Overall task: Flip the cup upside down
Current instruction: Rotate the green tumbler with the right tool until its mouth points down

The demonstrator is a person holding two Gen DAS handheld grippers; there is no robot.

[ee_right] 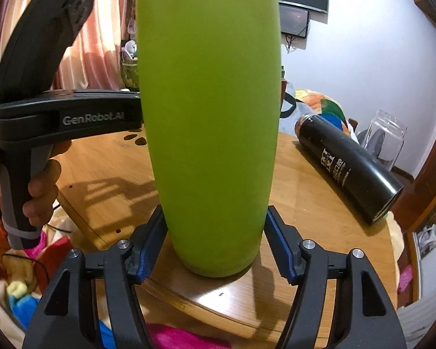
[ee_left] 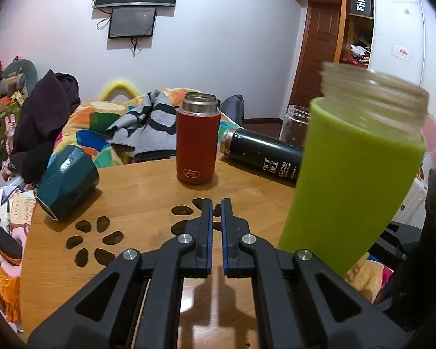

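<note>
Gripping the green cup [ee_right: 209,122] low on its sleeve, I am working my right claw [ee_right: 215,244] with its blue pads pressed to both sides of the body, just above the base. The cup is standing mouth-up, tilting slightly, at the near edge of the round wooden bench [ee_right: 305,203]; whether its base is touching the wood I cannot tell. From the left wrist view its clear threaded neck [ee_left: 375,99] is showing bare and open above the sleeve. My left claw [ee_left: 216,212] is idling over the bench, fingers drawn nearly together on nothing.

I am judging the cup light and empty, stiff under a soft, grippy sleeve, with a neck that looks slick and could be brittle. The sleeve is the place to hold; a mid-body grip would balance the turn better than this low one. A black flask [ee_right: 348,168] is lying just right of the cup, a red flask [ee_left: 198,142] is standing farther back, and a teal cup [ee_left: 68,180] is lying on its side.
</note>
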